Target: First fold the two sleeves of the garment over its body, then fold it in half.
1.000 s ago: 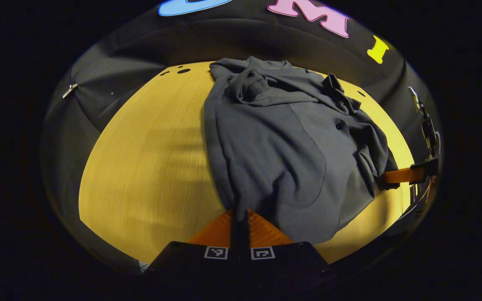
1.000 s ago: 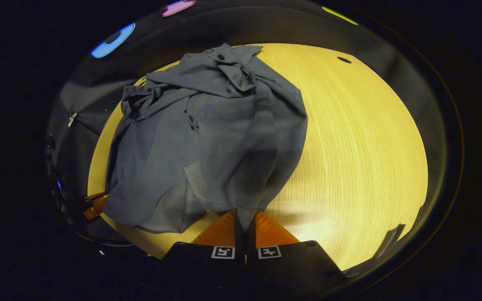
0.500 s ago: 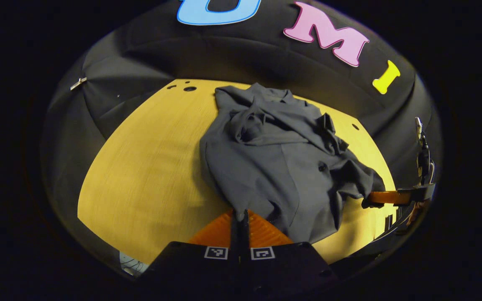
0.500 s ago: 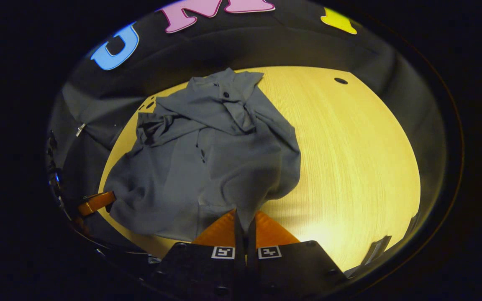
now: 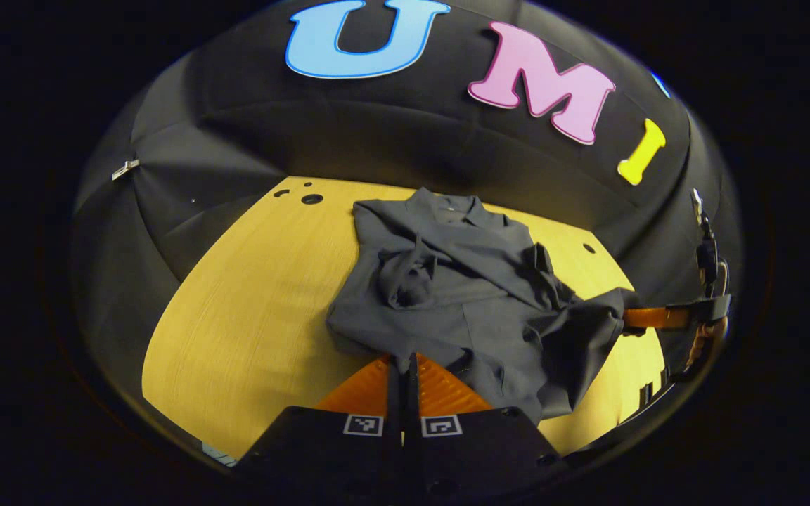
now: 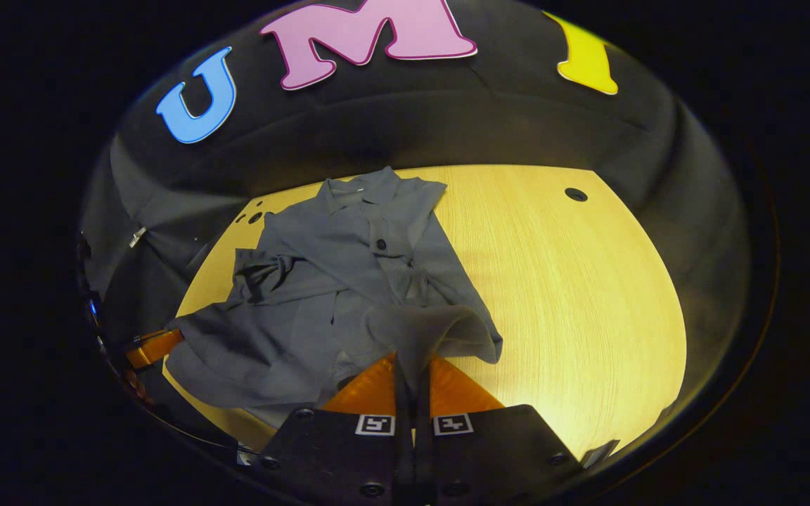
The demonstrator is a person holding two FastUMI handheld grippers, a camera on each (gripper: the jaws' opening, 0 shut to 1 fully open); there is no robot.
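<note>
The grey shirt (image 5: pixel 461 295) lay mid-frame on the tabletop (image 5: pixel 250 316), sleeves crossed over its body. The left gripper (image 5: pixel 403 364) and right gripper (image 6: pixel 412 365) each pinched a hem corner, fingers closed on cloth. It looked light, limp and probably slippery; corners gave the best hold, though the fold would sag between them.
</note>
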